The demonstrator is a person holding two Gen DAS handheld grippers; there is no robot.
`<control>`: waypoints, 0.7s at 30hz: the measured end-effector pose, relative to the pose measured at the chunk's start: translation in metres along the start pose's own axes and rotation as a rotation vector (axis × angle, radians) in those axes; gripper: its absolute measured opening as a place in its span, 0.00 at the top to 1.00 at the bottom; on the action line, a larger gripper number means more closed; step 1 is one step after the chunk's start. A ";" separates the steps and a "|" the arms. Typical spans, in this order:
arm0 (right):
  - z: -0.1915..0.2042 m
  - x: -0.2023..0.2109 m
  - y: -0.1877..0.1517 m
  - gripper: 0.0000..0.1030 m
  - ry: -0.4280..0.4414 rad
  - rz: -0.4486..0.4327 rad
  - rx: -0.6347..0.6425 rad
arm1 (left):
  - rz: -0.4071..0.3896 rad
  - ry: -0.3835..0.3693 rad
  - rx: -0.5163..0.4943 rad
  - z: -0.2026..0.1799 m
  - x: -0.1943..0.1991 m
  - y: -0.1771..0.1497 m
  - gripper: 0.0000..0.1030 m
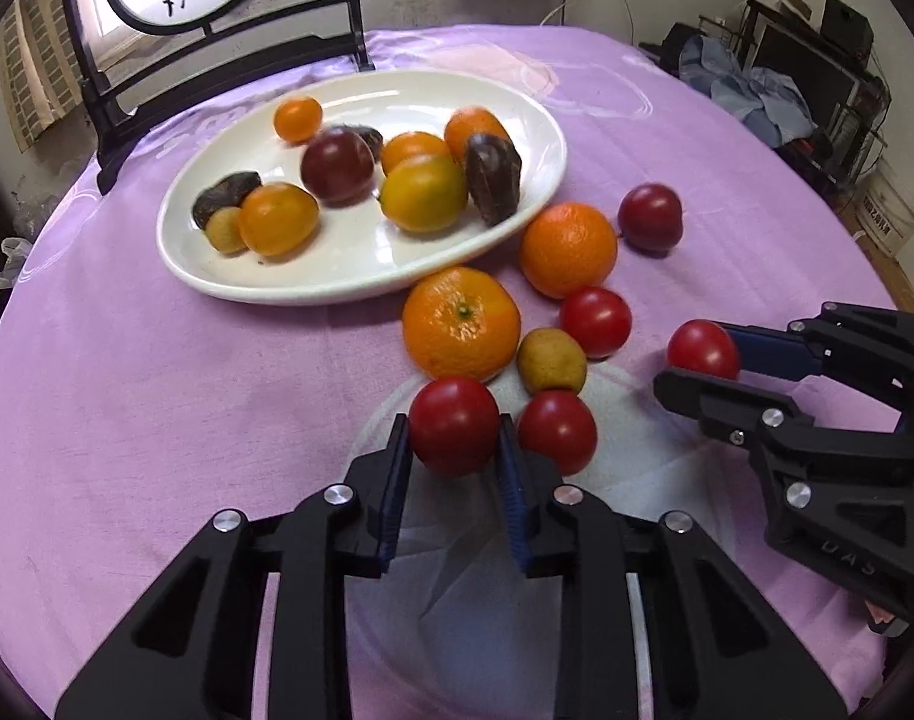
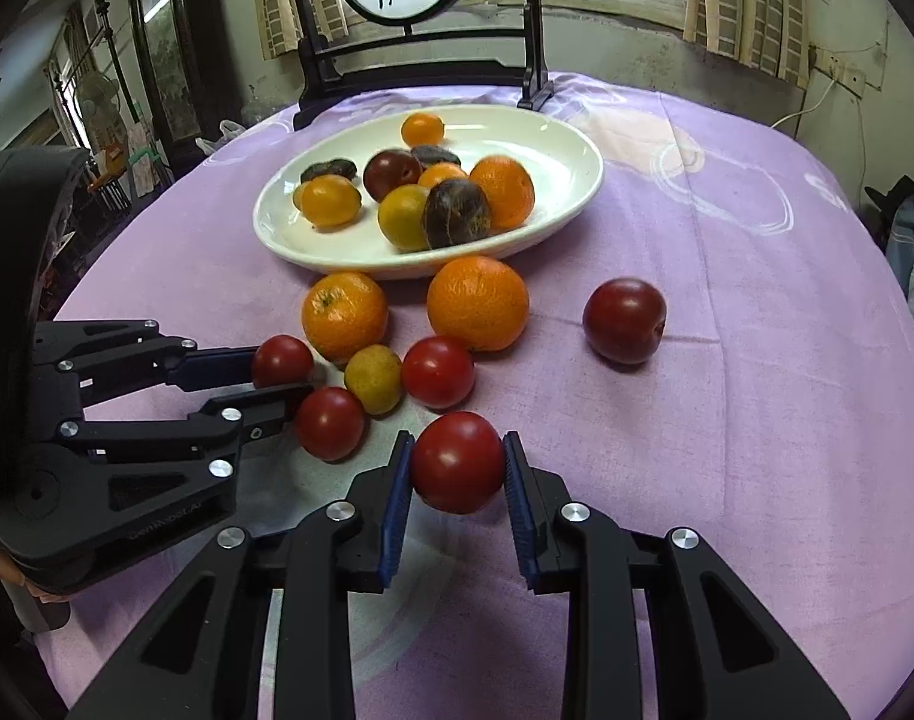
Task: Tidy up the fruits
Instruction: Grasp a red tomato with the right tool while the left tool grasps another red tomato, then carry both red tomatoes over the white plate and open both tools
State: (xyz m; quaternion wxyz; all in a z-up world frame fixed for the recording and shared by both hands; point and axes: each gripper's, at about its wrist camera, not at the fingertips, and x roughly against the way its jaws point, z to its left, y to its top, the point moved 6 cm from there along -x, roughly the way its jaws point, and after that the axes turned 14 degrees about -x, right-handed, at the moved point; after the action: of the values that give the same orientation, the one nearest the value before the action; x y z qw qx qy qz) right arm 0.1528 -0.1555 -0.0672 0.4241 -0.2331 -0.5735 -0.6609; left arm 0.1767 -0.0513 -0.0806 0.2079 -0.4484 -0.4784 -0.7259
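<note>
On the counter (image 1: 127, 420), draped in a purple cloth, a white oval plate (image 1: 361, 276) stands at the far side, holding small oranges, dark plums and other fruit. Nearer, loose fruit lies just beside the plate: two oranges, a dark red plum (image 2: 624, 319) off to the right, a yellowish fruit (image 2: 374, 378) and red tomatoes. The left hand-held gripper (image 1: 454, 429) pinches one red tomato (image 1: 454, 423) between its blue pads. The right hand-held gripper (image 2: 457, 459) likewise pinches another red tomato (image 2: 457, 461). Both tomatoes are at the near edge of the loose group.
</note>
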 end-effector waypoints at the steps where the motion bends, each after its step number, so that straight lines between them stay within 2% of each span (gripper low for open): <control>1: 0.002 0.005 0.003 0.71 0.003 -0.015 0.006 | -0.017 0.004 0.005 0.003 0.007 0.002 0.74; 6: 0.010 0.022 0.026 0.71 0.000 -0.076 0.031 | -0.084 0.043 0.030 0.028 0.037 0.023 0.73; 10: 0.023 0.028 0.056 0.71 -0.005 -0.131 0.063 | -0.110 0.065 0.064 0.050 0.043 0.041 0.73; 14: 0.042 0.020 0.084 0.71 0.006 -0.162 0.091 | -0.109 0.096 0.100 0.075 0.030 0.060 0.73; 21: 0.063 -0.026 0.109 0.71 -0.002 -0.119 0.101 | -0.040 0.112 0.185 0.110 -0.012 0.073 0.73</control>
State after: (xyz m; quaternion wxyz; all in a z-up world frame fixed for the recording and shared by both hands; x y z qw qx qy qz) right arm 0.2460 -0.0855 -0.0117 0.3949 -0.1775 -0.6192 -0.6550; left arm 0.2858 0.0105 -0.0379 0.2603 -0.3764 -0.5400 -0.7063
